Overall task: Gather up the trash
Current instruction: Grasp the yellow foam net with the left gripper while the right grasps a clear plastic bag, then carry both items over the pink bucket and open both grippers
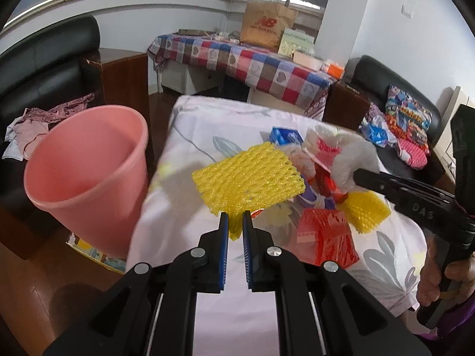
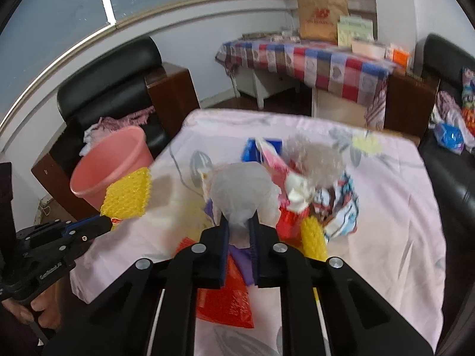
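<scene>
My left gripper (image 1: pixel 235 222) is shut on the lower edge of a yellow foam net (image 1: pixel 249 178), held up over the table's left side. The pink bin (image 1: pixel 86 178) stands on the floor just left of the table. My right gripper (image 2: pixel 239 227) is shut on a crumpled white plastic bag (image 2: pixel 243 190), lifted above the trash pile. The pile holds a red foam net (image 1: pixel 326 237), a second yellow net (image 1: pixel 368 210), a blue packet (image 1: pixel 285 136) and wrappers (image 2: pixel 341 204). In the right wrist view the left gripper (image 2: pixel 104 222) carries its yellow net (image 2: pixel 127 195) near the bin (image 2: pixel 109 166).
The table wears a floral cloth (image 1: pixel 184 207). A black armchair (image 1: pixel 44 68) with clothes stands behind the bin. A checkered side table (image 1: pixel 243 59) with a paper bag stands at the back. A black sofa (image 1: pixel 415 136) with packets is on the right. A hand (image 1: pixel 436 279) grips the right tool.
</scene>
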{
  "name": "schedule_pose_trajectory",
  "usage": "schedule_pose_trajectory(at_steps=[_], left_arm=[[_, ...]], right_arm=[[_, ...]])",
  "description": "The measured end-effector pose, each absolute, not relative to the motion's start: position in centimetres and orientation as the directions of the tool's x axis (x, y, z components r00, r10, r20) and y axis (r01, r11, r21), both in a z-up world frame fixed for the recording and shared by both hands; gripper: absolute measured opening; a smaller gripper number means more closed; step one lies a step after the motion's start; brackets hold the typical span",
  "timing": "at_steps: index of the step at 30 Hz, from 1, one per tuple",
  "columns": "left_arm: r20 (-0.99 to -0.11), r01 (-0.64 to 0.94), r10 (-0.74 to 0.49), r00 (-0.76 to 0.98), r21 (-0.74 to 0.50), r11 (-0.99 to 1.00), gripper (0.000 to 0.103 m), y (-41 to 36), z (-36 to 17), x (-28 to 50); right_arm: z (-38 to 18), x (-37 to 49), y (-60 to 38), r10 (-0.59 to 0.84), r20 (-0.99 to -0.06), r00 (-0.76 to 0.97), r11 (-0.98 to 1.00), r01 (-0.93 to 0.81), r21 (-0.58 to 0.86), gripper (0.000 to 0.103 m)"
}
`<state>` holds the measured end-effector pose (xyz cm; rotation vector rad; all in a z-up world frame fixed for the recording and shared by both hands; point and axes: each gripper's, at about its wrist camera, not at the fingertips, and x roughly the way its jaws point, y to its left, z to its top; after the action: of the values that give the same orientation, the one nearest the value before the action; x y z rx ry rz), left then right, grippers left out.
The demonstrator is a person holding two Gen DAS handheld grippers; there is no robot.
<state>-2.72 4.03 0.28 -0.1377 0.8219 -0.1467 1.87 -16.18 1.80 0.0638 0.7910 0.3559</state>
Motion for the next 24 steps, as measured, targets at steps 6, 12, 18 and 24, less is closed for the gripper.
schedule_pose_trajectory(at_steps=[6, 12, 18, 24], left_arm=[[-0.67, 0.02, -0.137, 0.729, -0.179, 0.984, 0.009, 7.3, 2.5, -3.1], [-0.642, -0.117, 0.005, 0.767, -0.133, 0.984, 0.009, 12.4, 4.2, -2.7], [-0.673, -0.252, 0.139, 0.727, -0.072, 0.965, 0.009, 18.0, 3.5, -1.1], [-0.729, -0.309, 0.18, 0.661, -0.045, 0.95, 0.009, 21.7, 1.2, 1.3]], right_arm=[[4.8, 2.7, -14.0, 0.408, -0.646, 0.645, 0.909, -0.35, 0.225, 0.013], [6.9, 5.1, -5.9, 0.529, -0.626, 0.572, 0.827, -0.513, 0.23, 0.013], [6.3, 8.0, 2.6, 0.592, -0.655, 0.469, 0.749, -0.621, 0.232, 0.013], [4.0, 10.2, 8.9, 0.583, -0.722, 0.373, 0.717, -0.655, 0.24, 0.013]])
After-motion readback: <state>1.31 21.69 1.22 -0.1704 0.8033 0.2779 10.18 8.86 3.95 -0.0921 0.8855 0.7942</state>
